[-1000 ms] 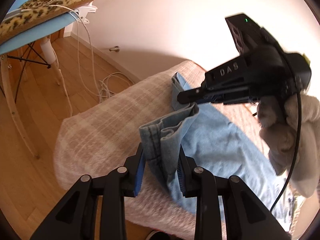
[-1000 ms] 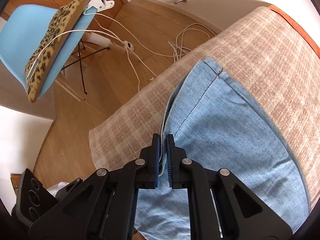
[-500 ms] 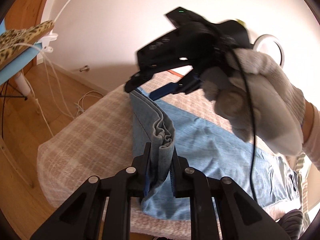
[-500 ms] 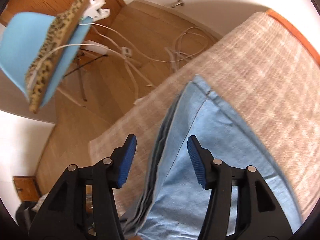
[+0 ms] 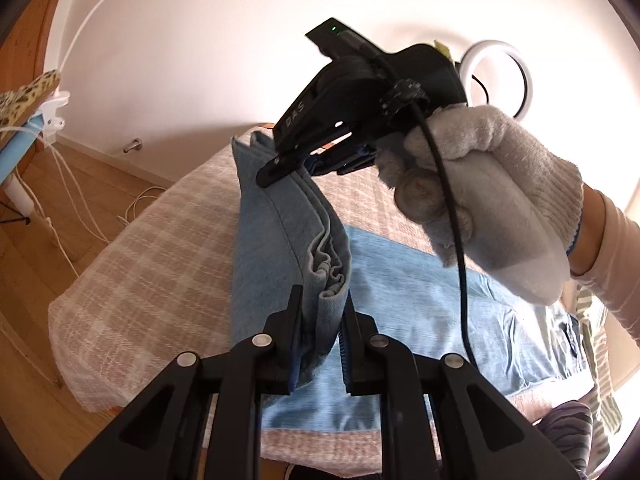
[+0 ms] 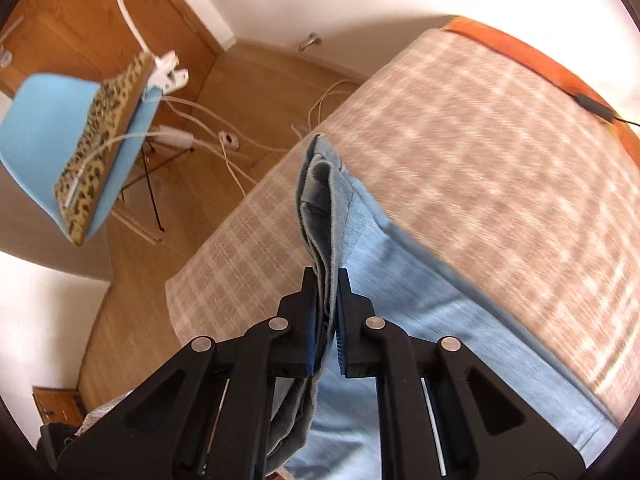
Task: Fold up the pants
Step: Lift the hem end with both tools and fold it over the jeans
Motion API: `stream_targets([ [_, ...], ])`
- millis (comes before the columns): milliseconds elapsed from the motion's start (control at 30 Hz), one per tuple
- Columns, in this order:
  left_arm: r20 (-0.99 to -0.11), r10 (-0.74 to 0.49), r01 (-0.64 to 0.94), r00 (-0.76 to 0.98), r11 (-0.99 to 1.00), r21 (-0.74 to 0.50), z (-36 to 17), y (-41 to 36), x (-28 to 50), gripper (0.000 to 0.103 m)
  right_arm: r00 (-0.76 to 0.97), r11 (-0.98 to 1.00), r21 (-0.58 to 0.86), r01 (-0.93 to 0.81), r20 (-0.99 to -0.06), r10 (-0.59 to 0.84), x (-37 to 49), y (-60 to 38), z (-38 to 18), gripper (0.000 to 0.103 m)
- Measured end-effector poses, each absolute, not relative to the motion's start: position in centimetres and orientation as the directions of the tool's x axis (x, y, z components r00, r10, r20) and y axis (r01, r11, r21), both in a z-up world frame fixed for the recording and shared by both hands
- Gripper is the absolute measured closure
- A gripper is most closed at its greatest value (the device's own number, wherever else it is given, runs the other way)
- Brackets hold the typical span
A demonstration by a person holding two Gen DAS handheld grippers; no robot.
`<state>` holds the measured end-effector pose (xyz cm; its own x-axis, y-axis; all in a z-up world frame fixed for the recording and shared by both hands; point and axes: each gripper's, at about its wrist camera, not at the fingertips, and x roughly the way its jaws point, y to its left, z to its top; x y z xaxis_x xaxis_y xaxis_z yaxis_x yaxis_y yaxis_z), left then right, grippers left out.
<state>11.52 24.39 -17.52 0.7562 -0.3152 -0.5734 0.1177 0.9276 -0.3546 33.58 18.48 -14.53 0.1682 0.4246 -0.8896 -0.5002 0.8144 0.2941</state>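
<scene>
Light blue denim pants lie along a bed with a beige checked cover. My left gripper is shut on the bunched leg-end hems and holds them raised above the bed. My right gripper is shut on the same stack of hems further along, the layers standing upright between its pads. In the left wrist view the right gripper, held by a white-gloved hand, pinches the far end of the lifted edge. The rest of the pants lies flat on the cover.
A blue chair with a leopard cushion stands on the wooden floor left of the bed, with white cables trailing under it. A ring light stands by the wall. An orange edge runs along the bed's far side.
My right gripper, open half a second ago, has shut on the hems again. Both grippers have lifted the leg ends higher, and the left view has swung up toward the wall.
</scene>
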Motion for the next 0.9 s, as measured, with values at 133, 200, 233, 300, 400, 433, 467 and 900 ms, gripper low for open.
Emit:
stream_targets([
  [133,-0.589,-0.335,0.165,0.735,0.932,-0.323,-16.1,21.6,11.4,0.090,0.214,0.822,0.298,-0.486,-0.871,0.442,32.2,14.6,-12.6,0.094],
  [200,-0.591,-0.354,0.194,0.725,0.928,-0.319,-15.3,19.9,11.2,0.090,0.230,0.829,0.304,-0.469,-0.864,0.447,31.6,12.1,-11.7,0.094],
  [233,-0.590,-0.364,0.209,0.721,0.926,-0.316,-14.9,19.1,11.0,0.090,0.238,0.833,0.308,-0.459,-0.861,0.450,31.4,10.8,-11.3,0.094],
  [300,-0.585,-0.382,0.232,0.716,0.920,-0.316,-14.4,17.9,10.6,0.090,0.257,0.840,0.319,-0.438,-0.852,0.457,30.7,8.6,-10.6,0.095],
  [400,-0.577,-0.411,0.270,0.706,0.909,-0.317,-13.4,15.7,10.1,0.090,0.290,0.850,0.328,-0.411,-0.837,0.463,29.4,5.0,-9.5,0.095],
  [433,-0.574,-0.422,0.286,0.702,0.905,-0.315,-13.1,14.8,9.9,0.090,0.300,0.854,0.333,-0.400,-0.833,0.465,29.0,3.7,-9.2,0.095],
  [467,-0.570,-0.431,0.299,0.699,0.901,-0.315,-12.8,14.0,9.5,0.090,0.309,0.857,0.336,-0.391,-0.829,0.466,28.6,2.4,-9.0,0.095],
  [900,-0.571,-0.559,0.460,0.602,0.826,-0.324,-11.7,1.6,7.4,0.090,0.393,0.899,0.351,-0.262,-0.812,0.432,24.4,-14.0,-8.2,0.095],
])
